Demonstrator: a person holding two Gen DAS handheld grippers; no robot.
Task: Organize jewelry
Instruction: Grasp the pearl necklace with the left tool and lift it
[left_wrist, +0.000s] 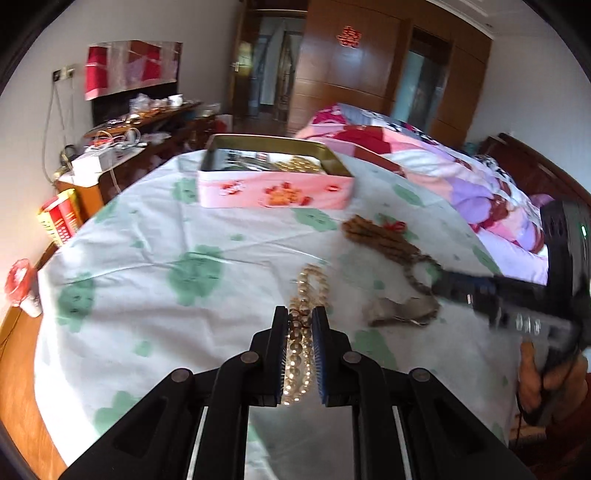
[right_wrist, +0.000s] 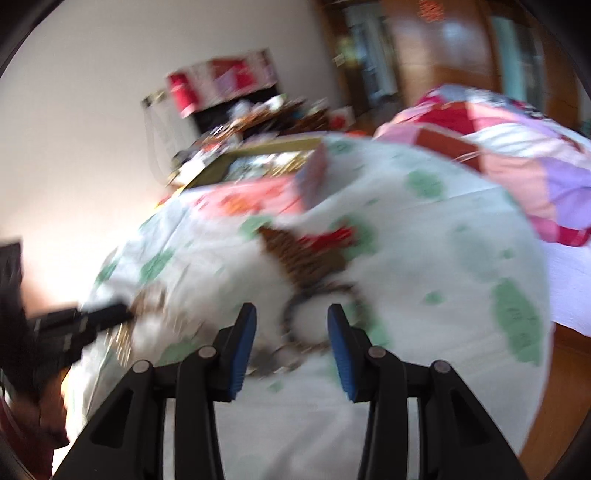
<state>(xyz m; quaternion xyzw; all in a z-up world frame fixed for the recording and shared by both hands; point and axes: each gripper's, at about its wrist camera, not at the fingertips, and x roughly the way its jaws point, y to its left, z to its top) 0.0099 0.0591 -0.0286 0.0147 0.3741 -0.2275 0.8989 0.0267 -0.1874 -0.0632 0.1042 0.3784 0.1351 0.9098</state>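
A pearl necklace (left_wrist: 308, 295) is clamped between the narrowed fingers of the left gripper (left_wrist: 300, 314), its far loop resting on the cloth-covered desk (left_wrist: 147, 240). The right gripper (right_wrist: 291, 314) is held with fingers partly apart and empty above brown beads (right_wrist: 299, 258). A pink tin (left_wrist: 273, 188) is seen behind.

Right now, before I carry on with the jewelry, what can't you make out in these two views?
- Pink tin: most contents hidden behind its near wall, left wrist view.
- Brown bead string: motion-blurred in right wrist view; individual beads unreadable.
- Pearl necklace: lower end hidden between the left hand-held gripper fingers.
- Right hand-held gripper: whether it touches the beads is unclear.
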